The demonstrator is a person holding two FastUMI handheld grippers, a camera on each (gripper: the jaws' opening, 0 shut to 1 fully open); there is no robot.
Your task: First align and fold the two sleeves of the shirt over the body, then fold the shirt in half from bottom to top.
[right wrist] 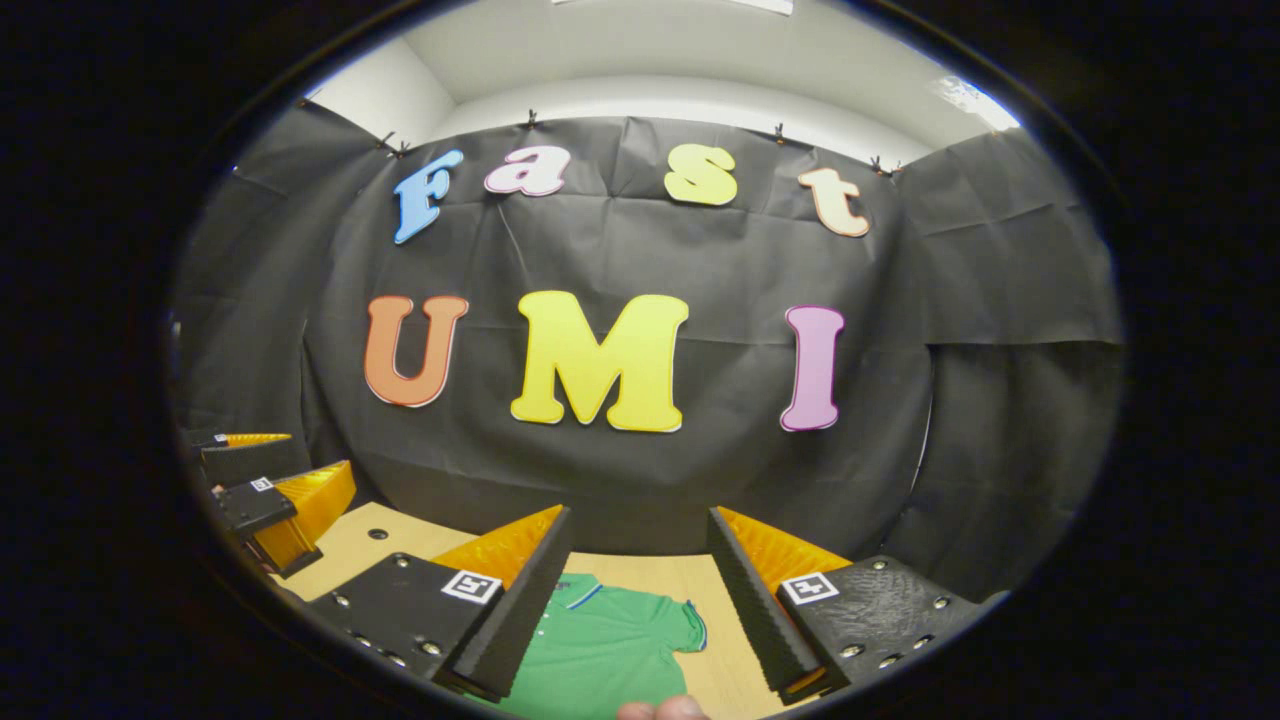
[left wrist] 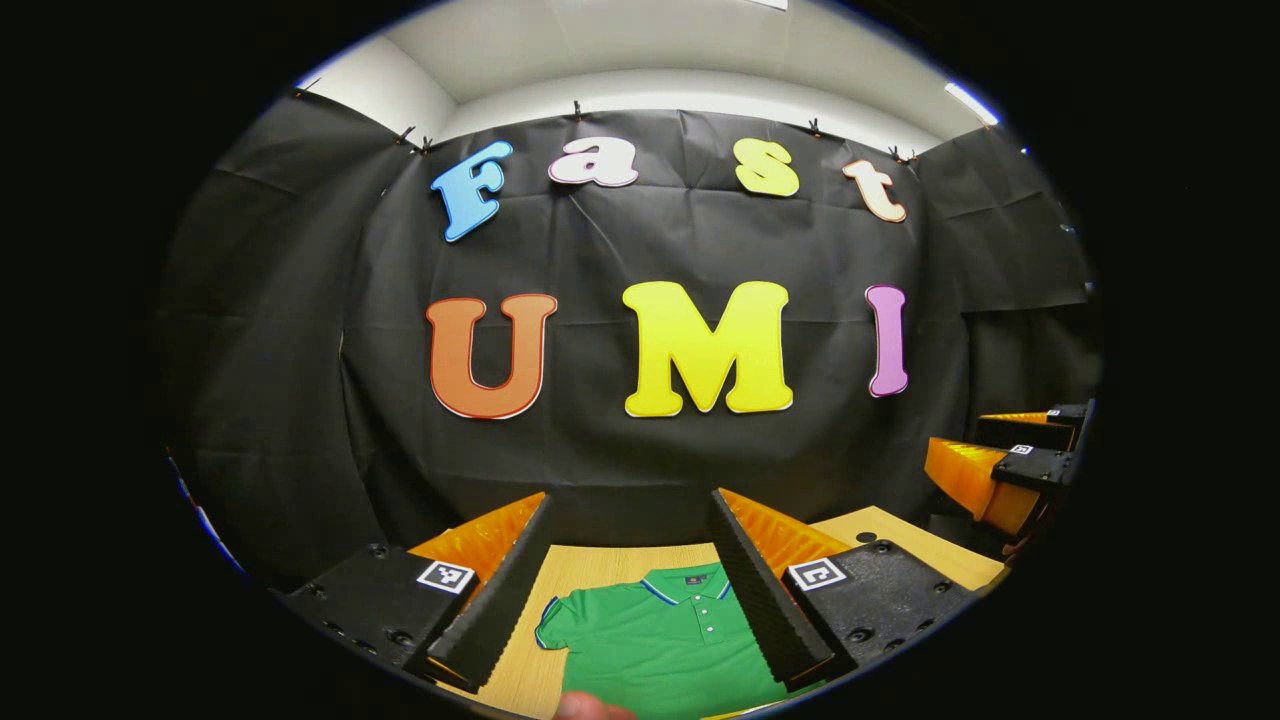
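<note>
Green shirt (left wrist: pixel 660 640) flat on wooden table (left wrist: pixel 600 565), collar toward wall, sleeves spread. Left gripper (left wrist: pixel 632 580) and right gripper (right wrist: pixel 640 600) above it, jaws wide apart, holding nothing.

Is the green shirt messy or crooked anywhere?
Nothing stands out. The green polo shirt lies flat on the wooden table, collar buttoned and both short sleeves spread out unfolded. The left gripper and right gripper hang open above it.
</note>
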